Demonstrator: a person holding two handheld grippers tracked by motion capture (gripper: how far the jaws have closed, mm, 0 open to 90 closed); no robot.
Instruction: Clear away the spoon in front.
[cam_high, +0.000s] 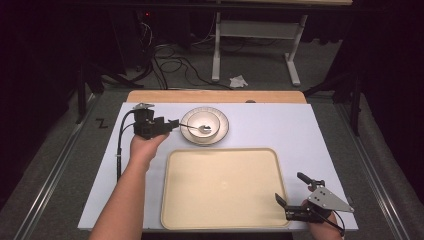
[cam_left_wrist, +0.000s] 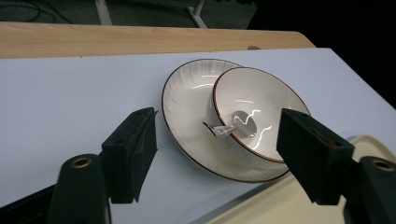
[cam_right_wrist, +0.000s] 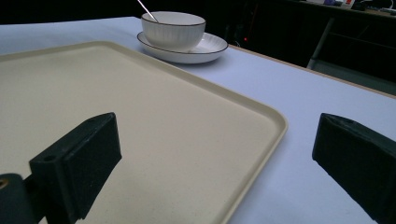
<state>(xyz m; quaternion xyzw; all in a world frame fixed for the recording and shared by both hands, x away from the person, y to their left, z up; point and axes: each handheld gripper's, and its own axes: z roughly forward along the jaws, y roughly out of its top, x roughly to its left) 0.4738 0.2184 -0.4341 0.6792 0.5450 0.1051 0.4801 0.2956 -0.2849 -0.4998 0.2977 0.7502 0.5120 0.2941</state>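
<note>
The bowl (cam_left_wrist: 259, 109) is glossy cream-white with a thin dark brown line on its rim and fine ribbing outside. The plate (cam_left_wrist: 187, 100) under it is the same cream-white, ribbed, brown-edged. The spoon (cam_left_wrist: 233, 126) is shiny silver. The near tray (cam_high: 225, 187) is plain pale beige. The table (cam_high: 280, 125) is light lavender-white with a far wooden edge. Both grippers' jaws are matte black.

Beige tray (cam_high: 222, 187) on white table (cam_high: 295, 130)
</note>
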